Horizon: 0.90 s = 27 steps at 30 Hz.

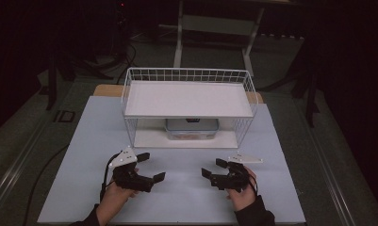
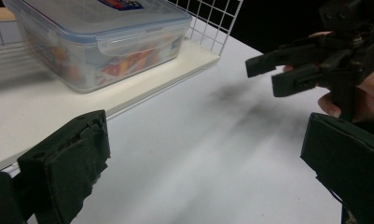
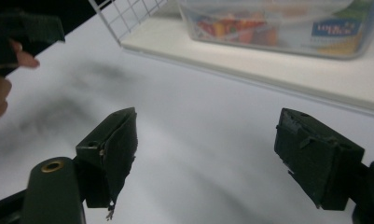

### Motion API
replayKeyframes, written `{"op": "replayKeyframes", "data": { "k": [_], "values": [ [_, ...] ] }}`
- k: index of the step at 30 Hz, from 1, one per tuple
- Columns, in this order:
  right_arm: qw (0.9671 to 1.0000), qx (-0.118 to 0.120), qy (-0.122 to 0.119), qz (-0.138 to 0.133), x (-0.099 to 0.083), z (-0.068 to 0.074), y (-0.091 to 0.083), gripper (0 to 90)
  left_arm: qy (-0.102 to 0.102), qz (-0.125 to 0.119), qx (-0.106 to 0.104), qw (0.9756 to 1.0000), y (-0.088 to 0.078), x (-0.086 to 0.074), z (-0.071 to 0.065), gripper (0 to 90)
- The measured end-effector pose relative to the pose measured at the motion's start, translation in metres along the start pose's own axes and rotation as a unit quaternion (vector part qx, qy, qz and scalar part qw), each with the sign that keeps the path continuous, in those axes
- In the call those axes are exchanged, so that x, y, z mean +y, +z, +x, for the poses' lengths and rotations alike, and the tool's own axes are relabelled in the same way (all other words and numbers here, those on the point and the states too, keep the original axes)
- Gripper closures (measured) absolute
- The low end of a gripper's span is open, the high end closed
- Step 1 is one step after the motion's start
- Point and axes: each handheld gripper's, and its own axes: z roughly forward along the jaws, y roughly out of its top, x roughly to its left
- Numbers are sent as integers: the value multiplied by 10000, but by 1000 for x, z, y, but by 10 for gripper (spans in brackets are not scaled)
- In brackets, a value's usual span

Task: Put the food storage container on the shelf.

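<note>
A clear plastic food box [image 1: 192, 128] with a blue-trimmed lid sits on the lower shelf of a white wire rack [image 1: 189, 74]; colourful contents show through its wall [image 2: 105, 42] [image 3: 278, 25]. My left gripper [image 1: 151, 166] rests low over the white table in front of the rack, left of centre, jaws open and holding nothing. My right gripper [image 1: 213, 167] is opposite it on the right, also open and holding nothing. In the left gripper view the right gripper [image 2: 280, 72] faces me across the table. Both grippers stand well short of the box.
The rack's upper shelf [image 1: 189, 99] is a flat white board above the box. The white tabletop [image 1: 83, 155] spreads around both hands. Dark floor, table legs and cables [image 1: 45, 165] lie beyond the table edges.
</note>
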Motion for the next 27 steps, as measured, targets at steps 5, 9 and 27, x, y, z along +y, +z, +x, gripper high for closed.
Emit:
{"op": "replayKeyframes", "data": {
  "k": [5, 9, 27],
  "values": [
    [10000, -19, -66, 12, -7, 2, -10, 206, -11, 54, -14, 10000, -1, -4, 0, 6],
    [9998, -80, -109, 138, -17, 4, -17, 191, 16, 121, -89, 9999, 0, -7, -1, 6],
    [9989, -339, -196, 259, -28, -14, -38, 178, 131, 260, -423, 9987, 8, -11, -5, 7]
  ]
}}
